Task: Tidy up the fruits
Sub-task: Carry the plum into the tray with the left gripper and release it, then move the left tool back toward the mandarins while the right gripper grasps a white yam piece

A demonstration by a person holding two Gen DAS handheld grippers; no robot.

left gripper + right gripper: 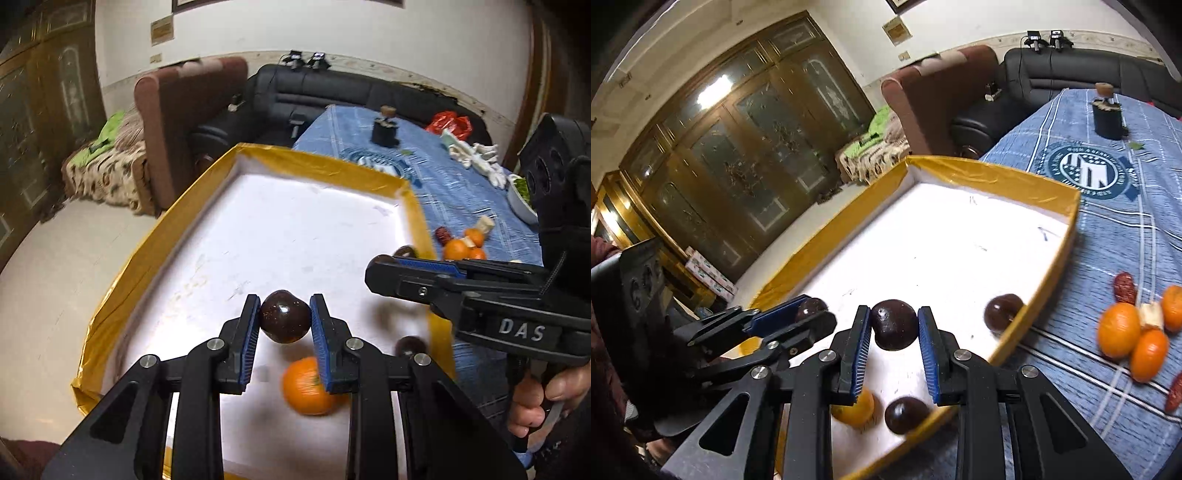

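Fruits: left tongs [284, 321] clench a dark ball [284, 320], an orange [308, 386] beneath them; right tongs [894, 325] clench another dark fruit [894, 324] over the tray [997, 173].

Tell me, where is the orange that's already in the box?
In the left wrist view the orange lies on the white floor of the gold-rimmed box, near its close end, just below the left gripper.

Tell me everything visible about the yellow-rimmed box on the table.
The box is a wide, shallow, open rectangular tray with glossy, wrinkled golden-yellow walls and a white, scuffed floor. It rests flat on the blue checked tablecloth, at the table's edge. Inside lie an orange and two dark round fruits.
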